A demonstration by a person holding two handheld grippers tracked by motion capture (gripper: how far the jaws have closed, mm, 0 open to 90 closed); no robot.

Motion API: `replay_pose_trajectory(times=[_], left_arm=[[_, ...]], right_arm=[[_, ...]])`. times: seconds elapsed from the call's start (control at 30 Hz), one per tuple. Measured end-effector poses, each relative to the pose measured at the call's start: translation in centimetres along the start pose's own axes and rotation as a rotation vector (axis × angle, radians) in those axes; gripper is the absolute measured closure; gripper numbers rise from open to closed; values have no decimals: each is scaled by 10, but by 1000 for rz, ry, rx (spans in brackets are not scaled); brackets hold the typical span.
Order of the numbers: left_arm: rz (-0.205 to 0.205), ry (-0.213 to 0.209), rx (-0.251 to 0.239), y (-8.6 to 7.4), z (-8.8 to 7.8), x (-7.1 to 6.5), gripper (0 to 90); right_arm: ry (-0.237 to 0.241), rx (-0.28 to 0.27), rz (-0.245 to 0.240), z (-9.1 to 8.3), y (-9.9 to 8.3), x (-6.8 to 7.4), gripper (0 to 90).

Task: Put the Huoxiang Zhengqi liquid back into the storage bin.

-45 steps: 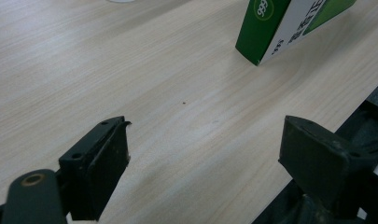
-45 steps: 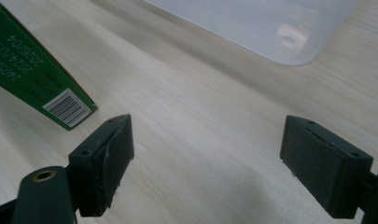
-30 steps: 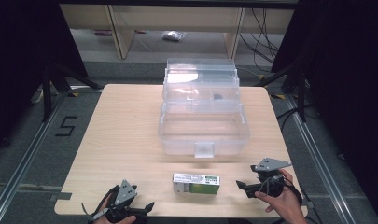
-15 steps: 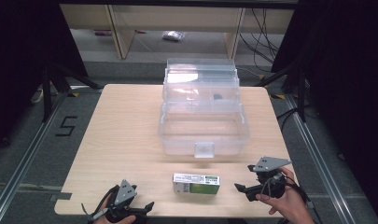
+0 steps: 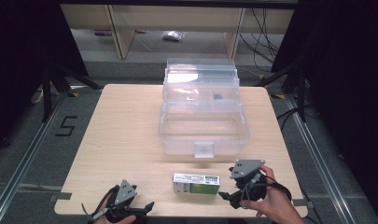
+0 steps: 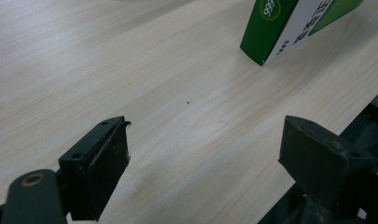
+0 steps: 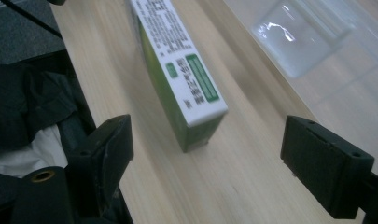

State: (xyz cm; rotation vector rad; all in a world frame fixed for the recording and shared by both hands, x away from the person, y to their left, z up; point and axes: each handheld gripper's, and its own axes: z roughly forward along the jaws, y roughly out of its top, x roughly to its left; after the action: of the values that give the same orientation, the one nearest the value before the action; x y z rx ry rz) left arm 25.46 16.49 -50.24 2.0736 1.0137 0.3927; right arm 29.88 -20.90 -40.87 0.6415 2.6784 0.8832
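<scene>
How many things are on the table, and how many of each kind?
Clear plastic box: 1
Green and white carton: 1
Grippers, left gripper and right gripper: 2
Total: 4

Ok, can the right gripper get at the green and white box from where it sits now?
Probably yes. The right gripper is open beside the box, whose near end faces the gap between its jaws, with bare table between them and nothing in the way.

left tongs (image 5: 147,206): black jaws, screw holes | right tongs (image 5: 226,196): grey triangular plate, black cable
</scene>
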Motion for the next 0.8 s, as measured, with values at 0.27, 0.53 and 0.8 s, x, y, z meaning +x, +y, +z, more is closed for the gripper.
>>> replay_pose_trajectory(times=[0.27,0.53,0.8], left_arm=[[4,3,-1,0,0,0,150],[5,5,5,0,0,0,150],[4,-1,4,0,0,0,150]], right_arm=[[30,64,-88,17,30,9,181],[60,106,-130,32,44,12,188],[85,152,-154,42,56,15,188]])
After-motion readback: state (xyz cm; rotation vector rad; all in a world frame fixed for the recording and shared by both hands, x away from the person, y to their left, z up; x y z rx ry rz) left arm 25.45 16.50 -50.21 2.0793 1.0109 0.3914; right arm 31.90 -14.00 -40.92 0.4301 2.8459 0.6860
